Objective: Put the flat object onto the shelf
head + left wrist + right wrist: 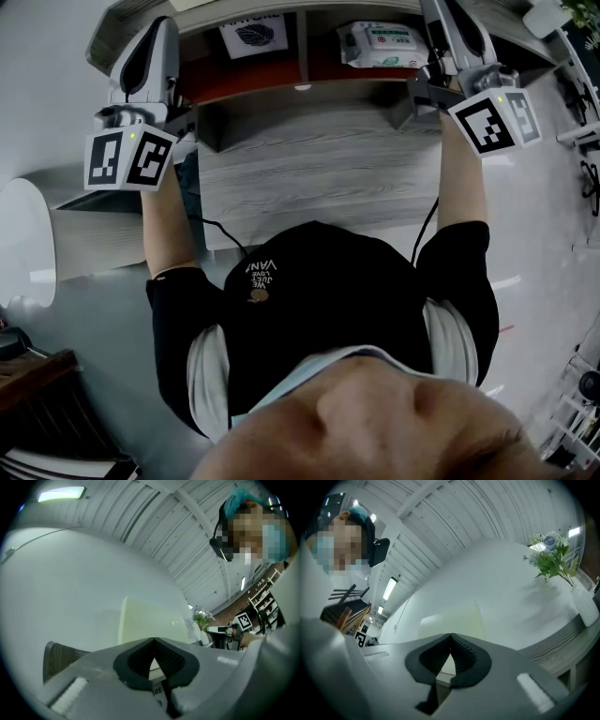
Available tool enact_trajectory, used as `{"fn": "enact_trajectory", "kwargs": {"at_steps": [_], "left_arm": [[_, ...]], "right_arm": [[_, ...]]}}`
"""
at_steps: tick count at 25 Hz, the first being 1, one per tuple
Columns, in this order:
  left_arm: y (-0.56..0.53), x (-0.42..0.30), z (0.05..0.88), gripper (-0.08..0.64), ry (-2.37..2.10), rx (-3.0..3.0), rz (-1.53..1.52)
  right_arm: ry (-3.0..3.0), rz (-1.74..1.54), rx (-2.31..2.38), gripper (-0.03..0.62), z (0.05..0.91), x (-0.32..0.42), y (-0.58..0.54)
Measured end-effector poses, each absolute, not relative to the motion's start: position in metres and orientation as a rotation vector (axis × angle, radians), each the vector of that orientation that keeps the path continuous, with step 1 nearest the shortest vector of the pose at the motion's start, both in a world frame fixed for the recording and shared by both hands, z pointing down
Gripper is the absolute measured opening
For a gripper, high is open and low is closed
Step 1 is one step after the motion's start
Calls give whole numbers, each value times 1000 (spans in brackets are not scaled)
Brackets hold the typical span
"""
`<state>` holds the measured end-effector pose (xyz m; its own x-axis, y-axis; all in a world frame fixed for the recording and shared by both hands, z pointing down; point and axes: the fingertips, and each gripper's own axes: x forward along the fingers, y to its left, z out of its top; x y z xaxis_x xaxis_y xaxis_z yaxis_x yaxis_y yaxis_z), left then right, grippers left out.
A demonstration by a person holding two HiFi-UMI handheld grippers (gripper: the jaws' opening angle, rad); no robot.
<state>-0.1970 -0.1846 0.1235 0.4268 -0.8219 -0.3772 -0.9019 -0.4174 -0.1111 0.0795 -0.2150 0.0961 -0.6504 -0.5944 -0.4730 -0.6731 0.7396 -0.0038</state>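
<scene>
In the head view both arms are raised at the two ends of a wood-grain shelf unit [319, 159]. My left gripper [159, 37] is at the shelf's left end and my right gripper [452, 28] at its right end. In the left gripper view my left gripper [154, 641] is shut, its dark pads together with nothing between them. The right gripper view shows my right gripper [451, 637] shut and empty too. A flat leaf picture [253, 33] stands in the shelf's left compartment, apart from both grippers.
A pack of wipes [380, 42] lies in the right compartment. A plant in a white vase [555, 562] stands on the shelf end near my right gripper. A white wall with a pale panel [145, 620] is behind. A dark wooden unit [42, 394] is at lower left.
</scene>
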Motion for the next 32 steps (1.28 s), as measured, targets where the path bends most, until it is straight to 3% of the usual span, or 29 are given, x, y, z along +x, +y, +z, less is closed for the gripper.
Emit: {"fn": "enact_trajectory", "kwargs": {"at_steps": [32], "left_arm": [[-148,-159,239,2,1657,-2496,319]], "right_arm": [[2597,-133,-901,0,228,65,-184]]}}
